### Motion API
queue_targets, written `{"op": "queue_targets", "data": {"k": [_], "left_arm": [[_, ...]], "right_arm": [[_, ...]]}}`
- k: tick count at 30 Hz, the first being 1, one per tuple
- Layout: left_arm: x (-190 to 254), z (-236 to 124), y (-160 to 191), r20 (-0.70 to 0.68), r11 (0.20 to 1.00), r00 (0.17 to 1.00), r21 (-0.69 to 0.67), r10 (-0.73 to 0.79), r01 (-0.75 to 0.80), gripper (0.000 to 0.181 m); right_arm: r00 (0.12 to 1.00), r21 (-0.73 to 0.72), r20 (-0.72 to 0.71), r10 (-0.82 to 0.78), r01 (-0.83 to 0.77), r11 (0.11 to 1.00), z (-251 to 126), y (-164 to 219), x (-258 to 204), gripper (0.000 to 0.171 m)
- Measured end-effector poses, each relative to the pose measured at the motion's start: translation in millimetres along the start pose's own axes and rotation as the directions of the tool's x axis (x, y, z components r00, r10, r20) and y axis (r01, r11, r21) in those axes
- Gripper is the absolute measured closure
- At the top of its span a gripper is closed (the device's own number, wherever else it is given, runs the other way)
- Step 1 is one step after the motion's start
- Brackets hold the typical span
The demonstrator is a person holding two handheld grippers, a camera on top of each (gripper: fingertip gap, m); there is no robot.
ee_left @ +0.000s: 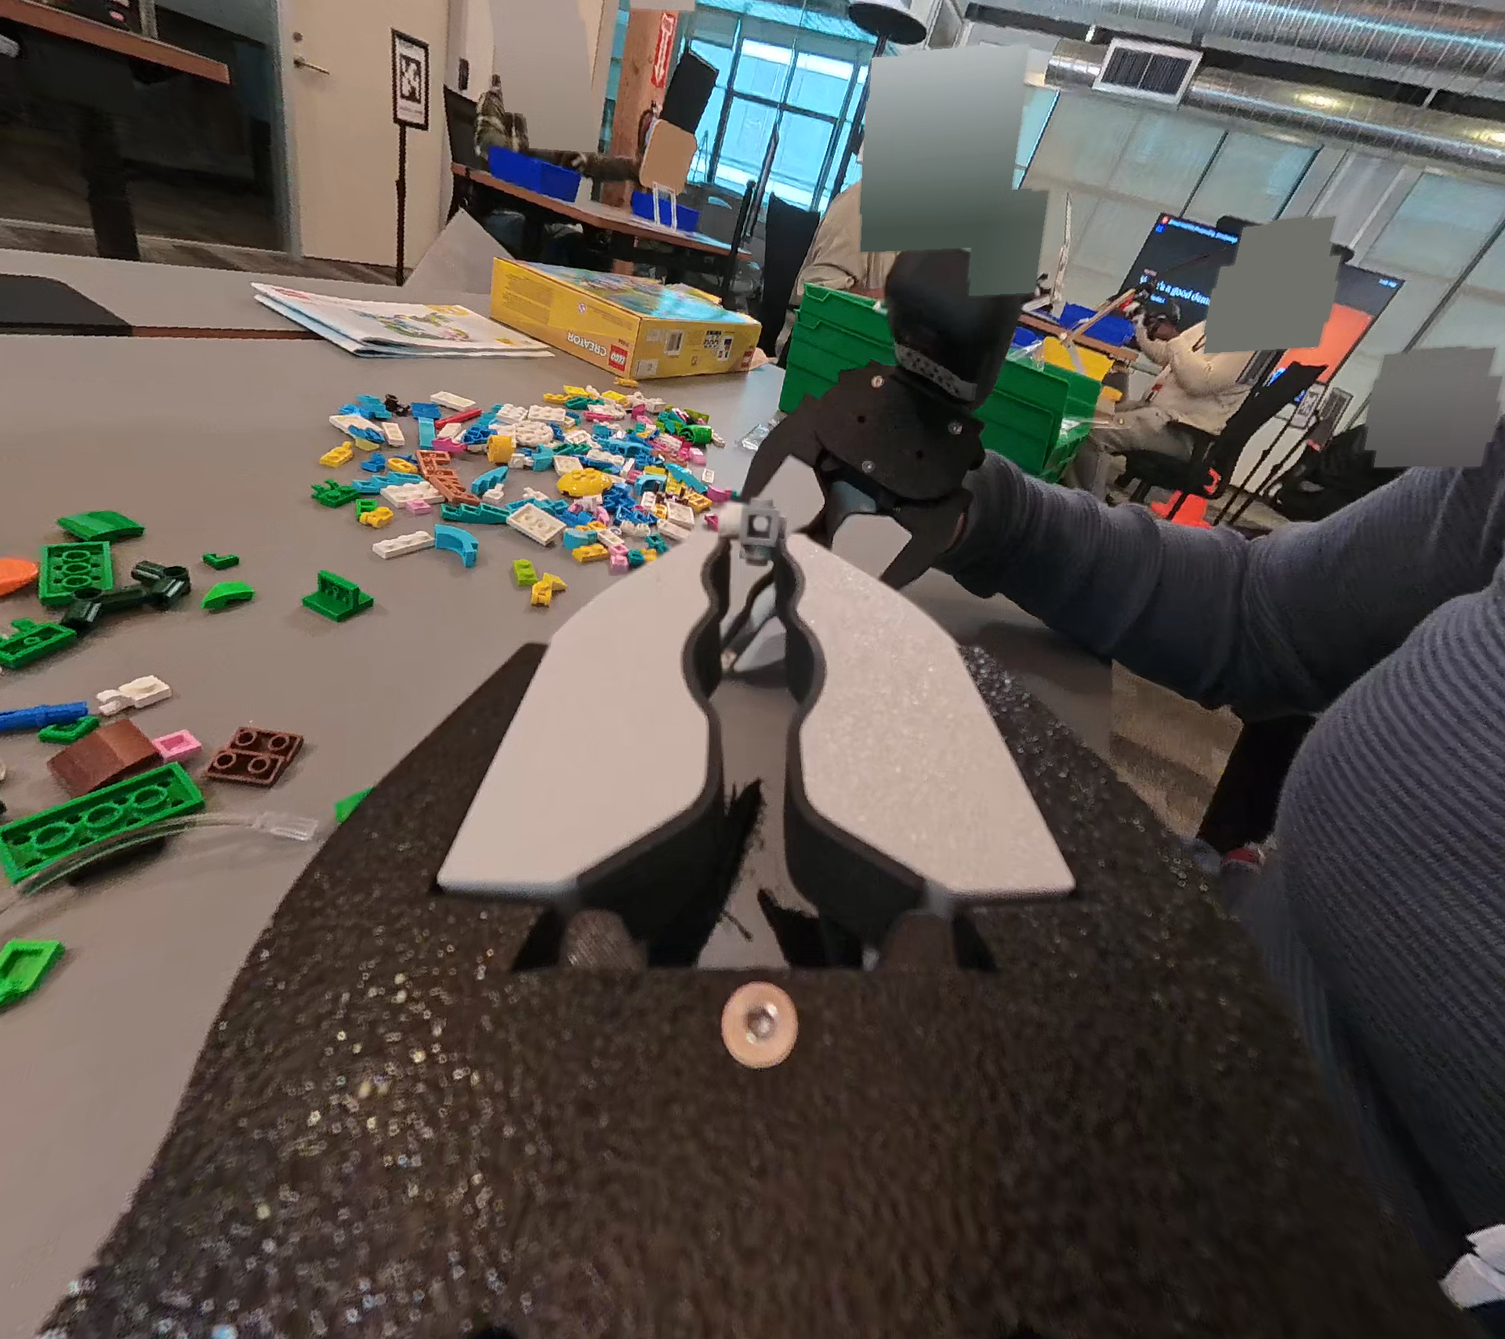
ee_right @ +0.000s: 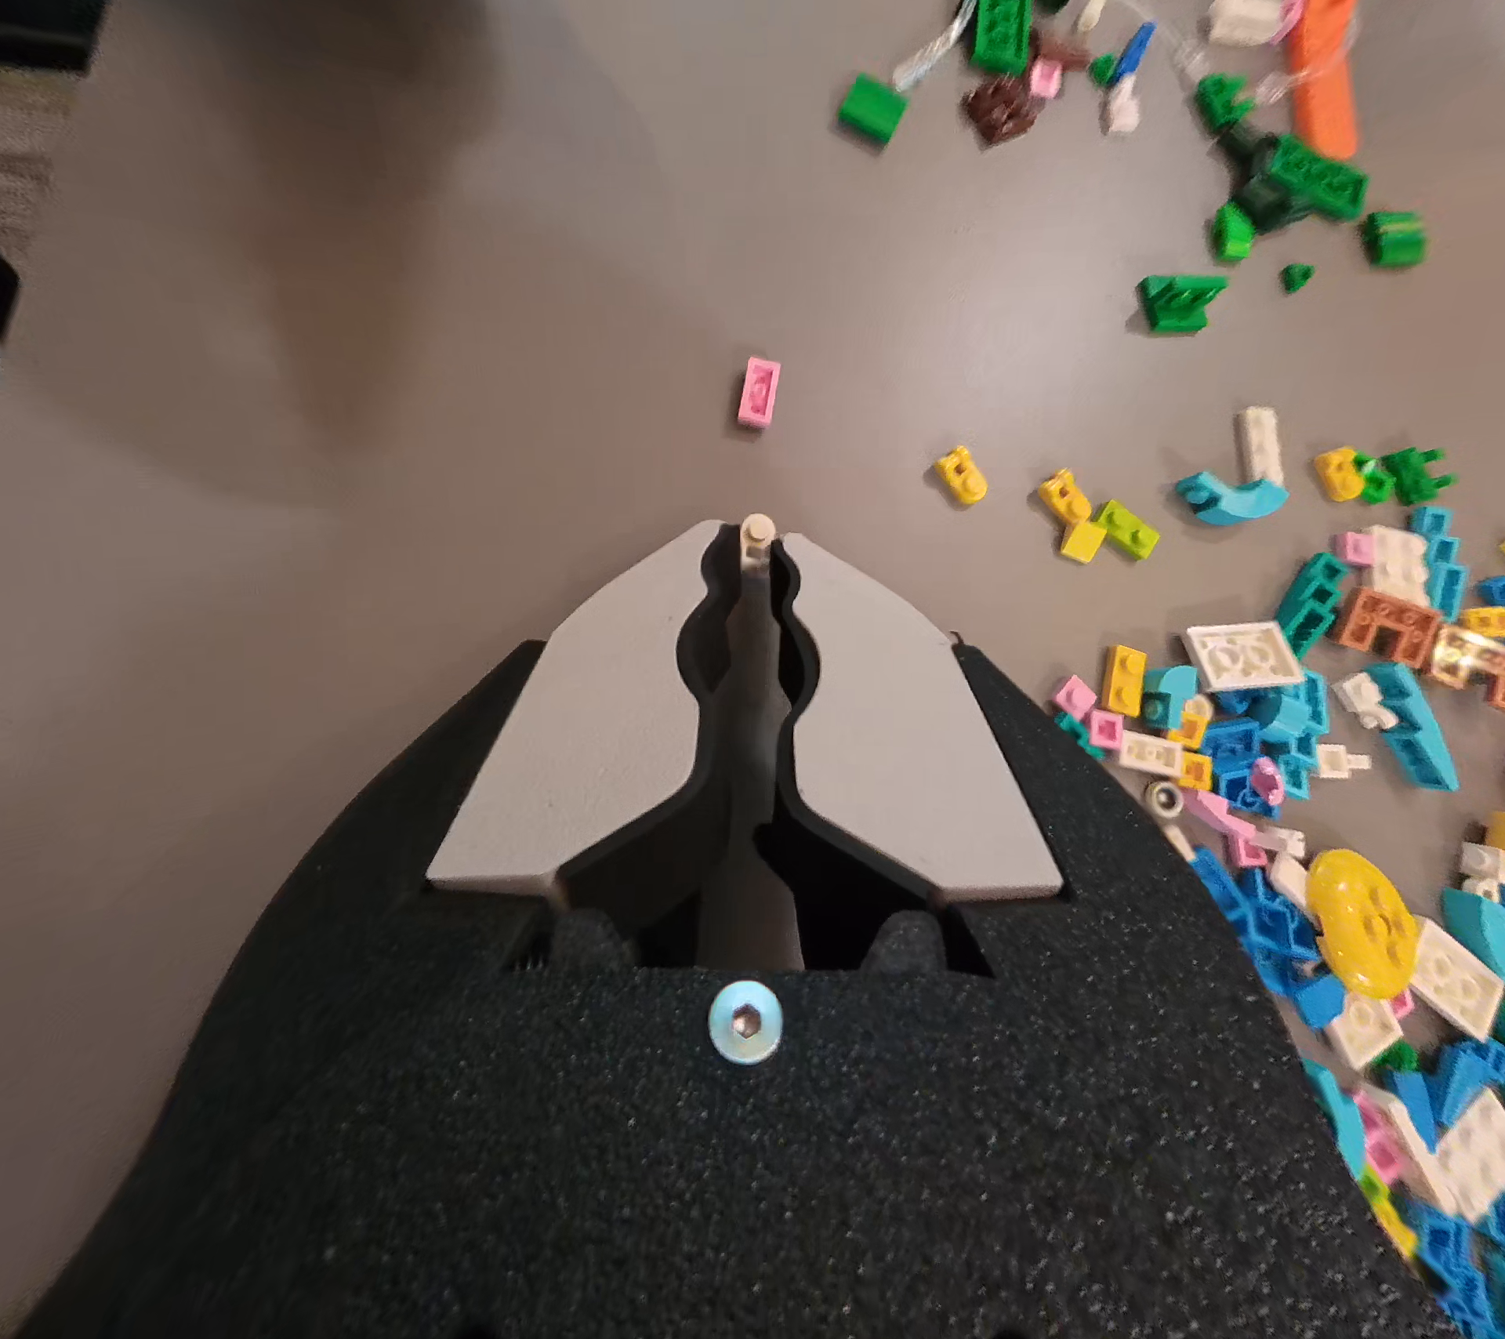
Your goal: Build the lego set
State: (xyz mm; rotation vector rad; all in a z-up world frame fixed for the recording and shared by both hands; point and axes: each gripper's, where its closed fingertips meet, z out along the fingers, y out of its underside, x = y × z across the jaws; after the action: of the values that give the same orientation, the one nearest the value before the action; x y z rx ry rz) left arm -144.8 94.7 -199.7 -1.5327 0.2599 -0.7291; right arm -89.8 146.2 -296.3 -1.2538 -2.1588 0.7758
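My left gripper point(ee_left: 753, 546) is shut on a small grey brick point(ee_left: 759, 528) with a round hole, held above the grey table point(ee_left: 204, 420). The right gripper also shows in the left wrist view point(ee_left: 867, 550), a black claw just behind that brick, pointing down. My right gripper point(ee_right: 757, 542) is shut on a small tan peg point(ee_right: 756, 533), held over the table. A pink plate point(ee_right: 759, 392) lies just ahead of it. A pile of loose blue, white, yellow and pink bricks point(ee_left: 529, 469) lies mid-table, and also shows in the right wrist view point(ee_right: 1303, 770).
Green, brown and orange pieces point(ee_left: 98, 648) lie at the left; they also show in the right wrist view point(ee_right: 1221, 78). A yellow set box point(ee_left: 619, 322) and an instruction booklet point(ee_left: 391, 322) lie at the table's far side. Green bins point(ee_left: 936, 363) stand beyond. People sit in the background. My hands' fingertips stand some 12 cm from each other. The pink plate point(ee_right: 759, 392) sits 4 cm or so from the ends of my right fingers.
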Motion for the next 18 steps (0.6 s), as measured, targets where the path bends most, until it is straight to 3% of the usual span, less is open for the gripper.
{"op": "queue_targets", "data": {"k": [3,8,10,18], "left_arm": [[3.0,5.5,10.4,-0.006,0.997,1.000,-0.083,0.010,-0.010,0.172],[9.3,15.1,40.8,-0.017,0.949,0.997,-0.305,0.073,-0.075,0.174],[12.6,16.8,51.3,-0.033,0.922,0.995,-0.374,0.092,-0.098,0.174],[20.4,18.3,70.4,-0.080,0.867,0.995,-0.489,0.064,-0.096,0.174]], "right_arm": [[1.000,0.196,-0.011,0.013,-0.011,0.981,-11.9,-31.0,0.9,0.165],[0.993,0.511,0.120,0.014,-0.074,0.857,-32.6,-76.4,-21.7,0.165],[0.985,0.516,0.173,0.010,-0.100,0.851,-26.2,-74.9,-31.5,0.165],[0.988,0.451,0.151,-0.037,-0.035,0.892,-16.5,-64.9,-35.6,0.165]]}}
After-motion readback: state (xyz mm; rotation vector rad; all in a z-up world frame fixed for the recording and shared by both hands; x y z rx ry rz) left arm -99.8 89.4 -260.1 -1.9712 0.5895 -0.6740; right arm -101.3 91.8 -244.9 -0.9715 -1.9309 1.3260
